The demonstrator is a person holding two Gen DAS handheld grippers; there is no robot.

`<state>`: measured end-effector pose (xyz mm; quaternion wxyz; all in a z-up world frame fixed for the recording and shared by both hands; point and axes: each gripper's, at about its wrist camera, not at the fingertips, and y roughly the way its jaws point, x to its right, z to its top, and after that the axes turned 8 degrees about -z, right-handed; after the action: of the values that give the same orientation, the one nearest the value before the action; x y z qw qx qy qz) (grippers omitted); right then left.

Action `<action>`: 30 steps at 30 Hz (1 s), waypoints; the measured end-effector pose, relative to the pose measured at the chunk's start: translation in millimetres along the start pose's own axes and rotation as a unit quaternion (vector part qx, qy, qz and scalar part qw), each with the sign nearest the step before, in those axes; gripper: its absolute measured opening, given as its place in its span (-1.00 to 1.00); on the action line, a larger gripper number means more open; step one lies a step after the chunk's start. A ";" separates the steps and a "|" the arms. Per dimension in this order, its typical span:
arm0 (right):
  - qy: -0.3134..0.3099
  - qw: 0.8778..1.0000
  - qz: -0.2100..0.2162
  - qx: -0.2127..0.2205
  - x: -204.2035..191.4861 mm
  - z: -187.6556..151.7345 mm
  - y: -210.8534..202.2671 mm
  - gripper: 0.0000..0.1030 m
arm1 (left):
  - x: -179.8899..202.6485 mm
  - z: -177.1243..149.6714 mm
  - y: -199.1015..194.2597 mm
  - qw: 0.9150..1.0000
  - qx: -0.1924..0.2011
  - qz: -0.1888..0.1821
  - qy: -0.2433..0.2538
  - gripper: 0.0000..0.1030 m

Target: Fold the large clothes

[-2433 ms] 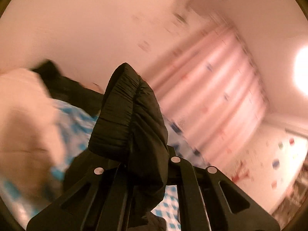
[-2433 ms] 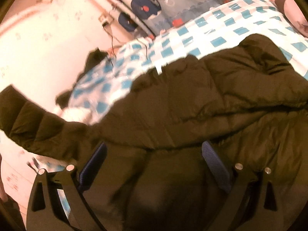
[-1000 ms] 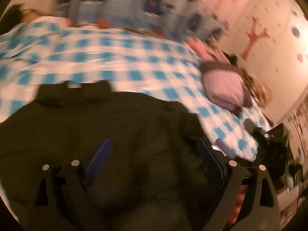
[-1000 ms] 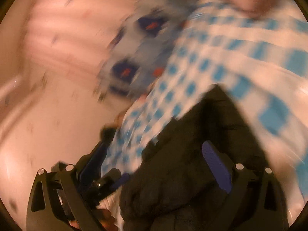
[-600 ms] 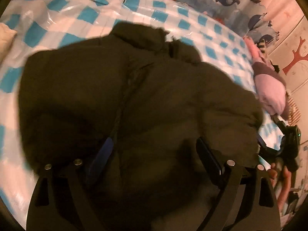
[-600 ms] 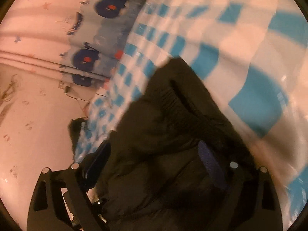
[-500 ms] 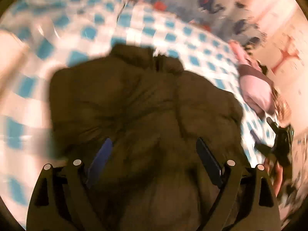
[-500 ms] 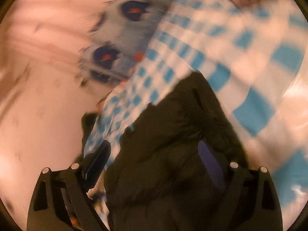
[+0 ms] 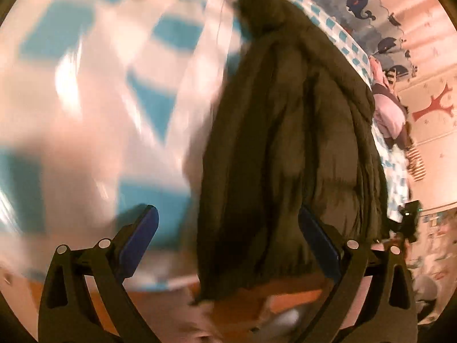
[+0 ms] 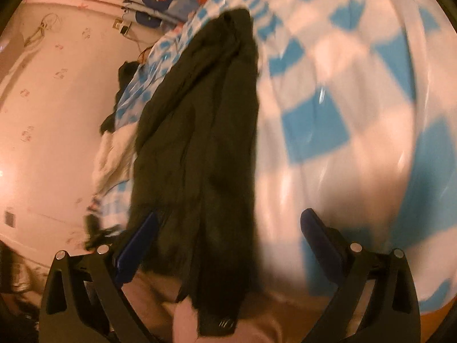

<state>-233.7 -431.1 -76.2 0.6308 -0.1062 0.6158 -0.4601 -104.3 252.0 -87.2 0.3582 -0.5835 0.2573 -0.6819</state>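
Observation:
A dark olive puffer jacket (image 9: 288, 131) lies folded into a long narrow shape on a bed with a blue and white checked cover (image 9: 85, 91). Its hem hangs over the near bed edge. It also shows in the right wrist view (image 10: 200, 131). My left gripper (image 9: 228, 237) is open and empty, held above the hem, with the jacket nearer its right finger. My right gripper (image 10: 228, 237) is open and empty, with the jacket by its left finger (image 10: 137, 243).
A pink and purple garment (image 9: 391, 114) lies at the far right of the bed. A whale-print curtain (image 9: 368, 8) hangs behind. White and dark clothes (image 10: 111, 143) lie at the bed's left edge by the pink wall. The checked cover (image 10: 357, 114) spreads to the right.
Both grippers have pulled back toward the near bed edge, open and off the jacket. The left gripper, earlier shut on a jacket part, has let go. The jacket now lies narrower.

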 end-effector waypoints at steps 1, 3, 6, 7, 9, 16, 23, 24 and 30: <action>0.001 1.000 0.004 -0.007 -1.2 -3.6 2.2 0.86 | -3.1 -8.5 5.8 1.000 -0.009 -0.008 -0.007 0.83; 0.003 1.000 0.013 -0.025 -7.4 -7.9 8.8 0.86 | 0.3 -16.3 14.0 1.000 -0.020 -0.004 -0.006 0.83; 0.003 0.998 0.025 -0.058 -15.8 -14.9 20.0 0.86 | 7.3 -21.4 21.5 0.999 -0.042 -0.021 -0.006 0.83; 0.001 0.998 0.021 -0.063 -18.5 -15.9 23.3 0.86 | 9.5 -22.4 26.1 0.999 -0.048 -0.014 -0.008 0.83; -0.002 0.997 0.031 -0.076 -22.7 -21.1 30.3 0.86 | 12.0 -21.6 35.3 0.998 -0.055 -0.006 -0.019 0.83; -0.007 0.994 0.076 -0.073 -39.1 -28.2 42.9 -0.77 | 33.5 -16.8 35.9 0.999 -0.036 -0.003 -0.027 -0.73; -0.037 0.984 0.173 0.028 -93.1 -6.9 -20.8 -0.84 | 79.0 -12.2 -38.3 0.998 0.031 -0.057 -0.003 -0.89; -0.042 0.981 0.185 0.042 -100.0 -4.2 -35.2 -0.84 | 85.4 -13.7 -47.5 0.997 0.037 -0.064 0.002 -0.89; -0.064 0.974 0.210 0.053 -104.9 -18.6 -93.0 -0.84 | 104.2 -43.5 -90.4 0.993 0.024 -0.112 0.023 -0.85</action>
<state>-272.7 -400.1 56.2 0.7562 0.0304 0.5574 -0.3414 -170.5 222.1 37.9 0.2873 -0.5839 0.1819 -0.7372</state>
